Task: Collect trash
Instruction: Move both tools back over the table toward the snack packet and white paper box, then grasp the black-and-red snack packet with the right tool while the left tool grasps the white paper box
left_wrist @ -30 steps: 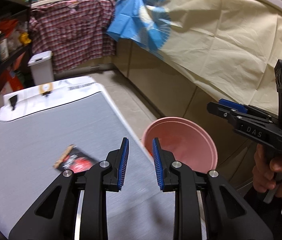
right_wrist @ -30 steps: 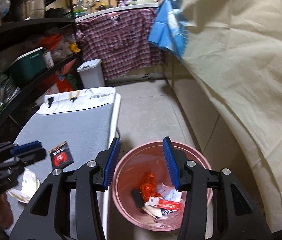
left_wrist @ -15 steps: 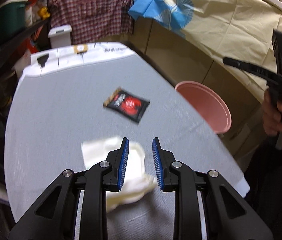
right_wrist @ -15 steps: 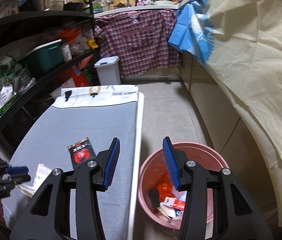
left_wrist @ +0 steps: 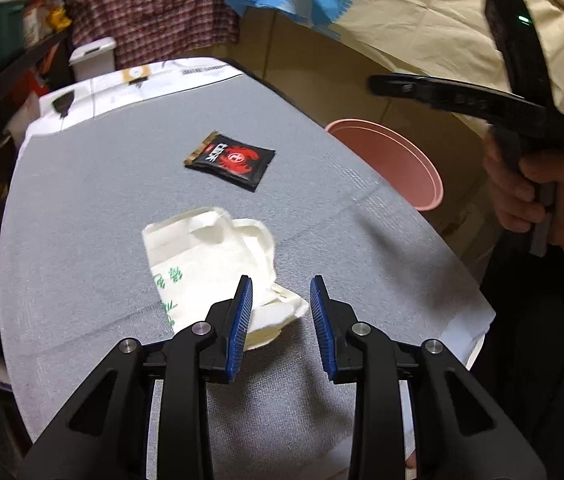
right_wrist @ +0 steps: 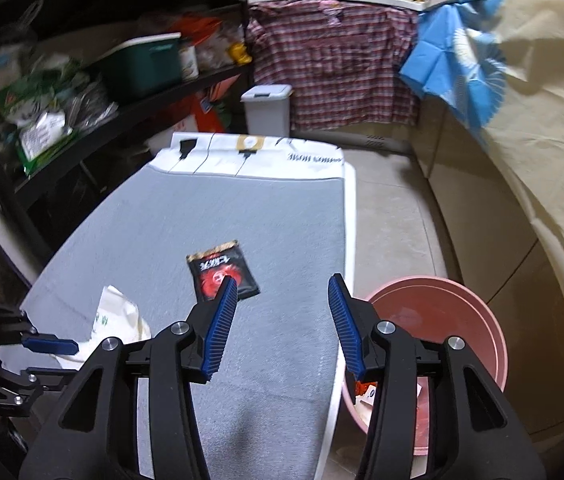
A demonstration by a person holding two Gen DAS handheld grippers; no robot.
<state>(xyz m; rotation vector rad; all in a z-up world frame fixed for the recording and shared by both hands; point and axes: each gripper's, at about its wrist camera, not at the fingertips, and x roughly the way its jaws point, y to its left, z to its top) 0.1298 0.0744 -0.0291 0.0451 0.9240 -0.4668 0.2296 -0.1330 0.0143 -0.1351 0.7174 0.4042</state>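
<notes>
On the grey-topped table [left_wrist: 93, 216], two pieces of trash remain for collection.

Item one: cream paper wrapper with green print [left_wrist: 209, 264], crumpled and lying flat near the table's near end. My left gripper [left_wrist: 277, 316] hangs over its near corner, pointed steeply down. Its jaws have just been opening and now stand apart; the left blue pad overlaps the wrapper's edge in view and the right pad stands over bare table, neither pressing on anything. Nothing is held.

Item two: black sachet with a red emblem [right_wrist: 221, 272], flat on the table further along, well apart from the wrapper and nearer the table's right edge. My right gripper [right_wrist: 282, 320] is raised above the table with jaws apart and empty; the sachet shows just beyond its left pad [right_wrist: 219, 328].

Receptacle: pink bucket [right_wrist: 478, 320] on the floor just beside the table's right edge, already holding some red and white scraps.

Step in hand, as I judge it: the approach to the wrapper by my left gripper, before any grasp. Part of the task looks done, given the bucket's contents; two pieces are not yet picked up.

Next move calls for: lowering my left jaws so a raised fold of the wrapper sits between the pads, then closing. The paper is thin and lies flat, so a grip on the puckered corner seems likelier to catch than one on the flat sheet. The sachet lies flat too and may need an edge grip.
</notes>
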